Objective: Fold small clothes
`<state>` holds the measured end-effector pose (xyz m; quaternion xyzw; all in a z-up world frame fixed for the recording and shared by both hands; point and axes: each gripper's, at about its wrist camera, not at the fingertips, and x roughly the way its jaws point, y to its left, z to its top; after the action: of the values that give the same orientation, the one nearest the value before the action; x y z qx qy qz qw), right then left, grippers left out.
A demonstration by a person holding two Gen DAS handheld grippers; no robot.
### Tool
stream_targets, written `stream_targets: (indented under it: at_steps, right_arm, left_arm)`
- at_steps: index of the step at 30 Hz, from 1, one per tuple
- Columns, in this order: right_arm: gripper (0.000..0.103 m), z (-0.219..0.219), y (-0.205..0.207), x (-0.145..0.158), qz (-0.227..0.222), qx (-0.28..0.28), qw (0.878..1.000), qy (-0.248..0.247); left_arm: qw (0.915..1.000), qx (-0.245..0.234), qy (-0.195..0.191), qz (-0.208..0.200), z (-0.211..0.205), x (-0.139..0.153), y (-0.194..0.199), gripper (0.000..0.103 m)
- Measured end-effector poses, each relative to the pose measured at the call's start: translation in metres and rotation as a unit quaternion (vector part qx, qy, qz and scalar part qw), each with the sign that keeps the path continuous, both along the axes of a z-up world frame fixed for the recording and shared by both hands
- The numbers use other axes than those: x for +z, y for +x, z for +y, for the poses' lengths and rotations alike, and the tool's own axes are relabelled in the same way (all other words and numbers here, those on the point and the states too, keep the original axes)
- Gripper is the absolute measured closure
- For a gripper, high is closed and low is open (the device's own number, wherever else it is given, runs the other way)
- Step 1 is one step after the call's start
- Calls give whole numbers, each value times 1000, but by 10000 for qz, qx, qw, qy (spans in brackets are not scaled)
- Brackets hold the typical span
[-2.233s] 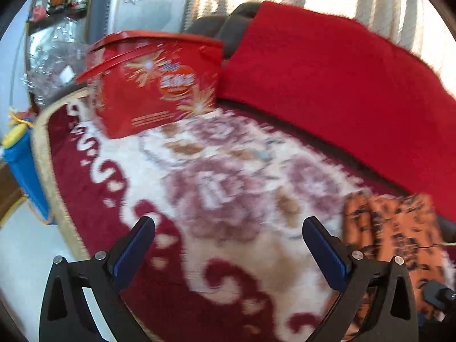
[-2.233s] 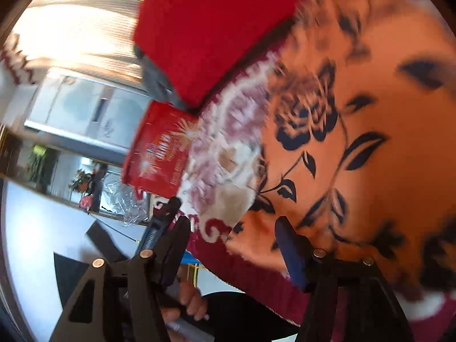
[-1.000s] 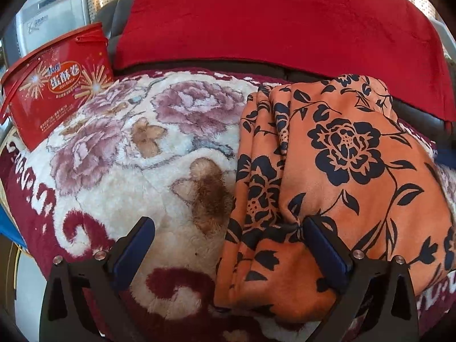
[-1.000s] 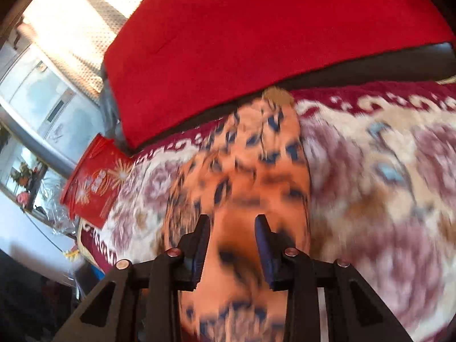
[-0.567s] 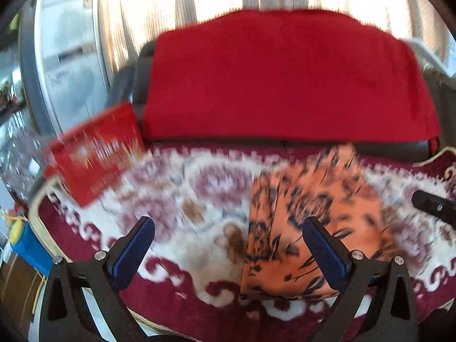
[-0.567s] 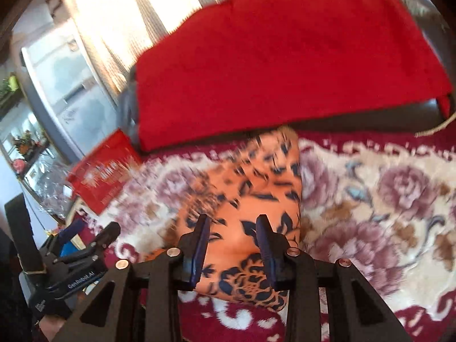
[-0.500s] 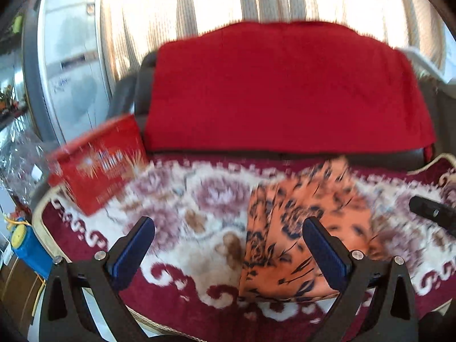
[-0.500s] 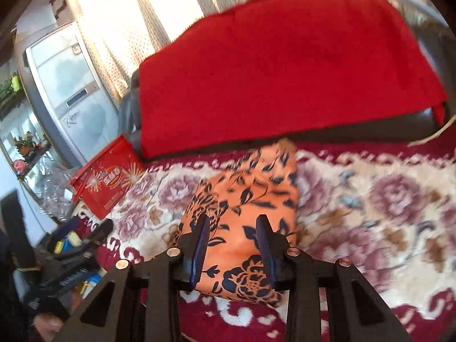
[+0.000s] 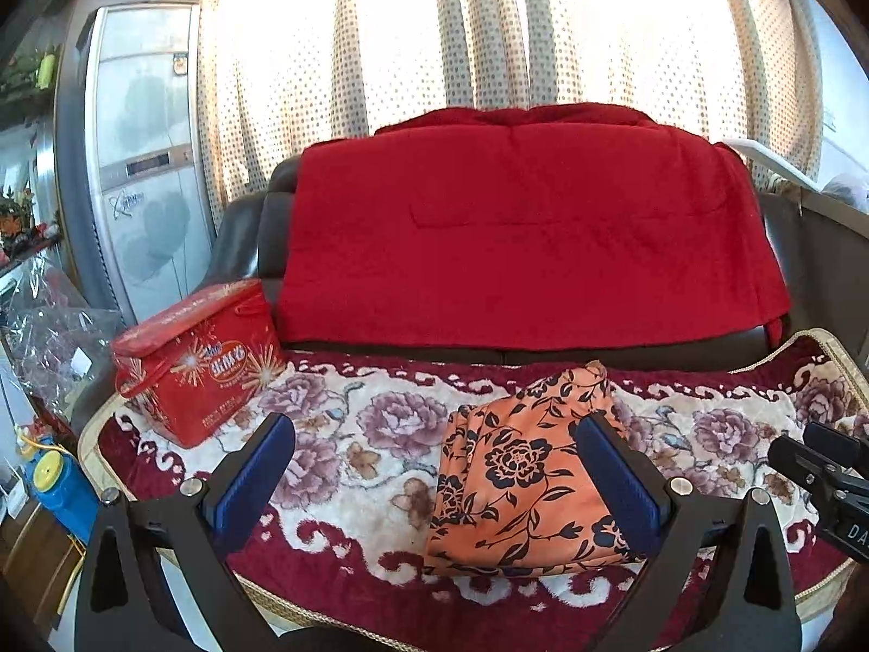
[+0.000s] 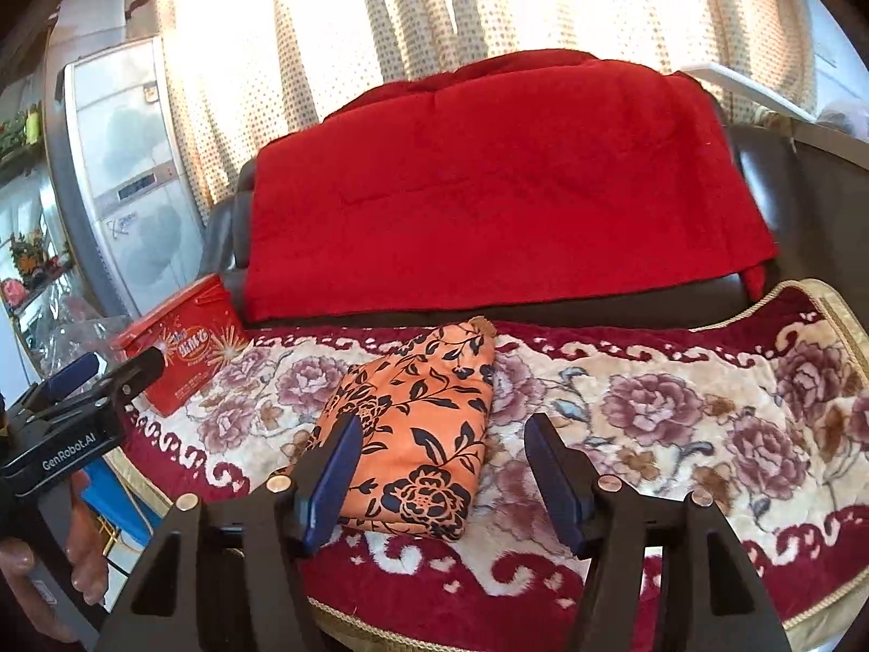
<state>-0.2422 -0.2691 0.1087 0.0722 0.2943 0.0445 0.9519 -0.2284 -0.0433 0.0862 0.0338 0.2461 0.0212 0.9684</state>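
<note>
An orange garment with black flowers [image 9: 521, 467] [image 10: 418, 424] lies folded flat on the flowered plush cover [image 9: 358, 445] [image 10: 679, 424] of the sofa seat. Both grippers hang in the air well back from it. My left gripper [image 9: 434, 467] is open wide with nothing between its blue pads. My right gripper [image 10: 442, 459] has its jaws opening, and nothing is between them. In the right wrist view the left gripper [image 10: 87, 375] shows at the left edge, with a hand under it. In the left wrist view the right gripper's tip [image 9: 814, 456] shows at the right edge.
A red tin box [image 9: 201, 369] [image 10: 184, 353] stands on the seat's left end. A red blanket [image 9: 521, 239] [image 10: 489, 190] drapes the dark sofa back. A tall silver appliance [image 9: 146, 163], a dotted curtain [image 9: 489, 38] and a blue-yellow object [image 9: 54, 489] by the floor lie around.
Both grippers rose and drew back from the garment, so the whole sofa now shows. The right gripper's jaws, narrow before, have spread apart. The garment stays folded on the seat.
</note>
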Motion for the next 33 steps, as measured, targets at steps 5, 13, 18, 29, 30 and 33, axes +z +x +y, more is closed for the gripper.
stream_targets:
  at_steps: [5, 13, 18, 29, 30, 33]
  right_arm:
    - [37, -6, -6, 3, -17, -33, 10000, 7]
    - [37, 9, -4, 3, 23, 120, 9999, 23]
    - [37, 28, 3, -6, 140, 315, 9994, 8]
    - [37, 75, 28, -16, 294, 786, 9965, 47]
    - [37, 80, 30, -16, 314, 827, 9961, 37]
    - [37, 97, 39, -19, 423, 994, 9941, -56]
  left_arm:
    - [9999, -70, -78, -36, -1, 6, -7, 0]
    - [9998, -158, -62, -91, 2, 9, -16, 0]
    - [9999, 47, -7, -131, 17, 8, -16, 0]
    - [9951, 972, 25, -170, 83, 1, -11, 0]
    - [9944, 1051, 27, -143, 89, -1, -9, 0]
    - [9919, 1268, -19, -54, 110, -9, -4, 0]
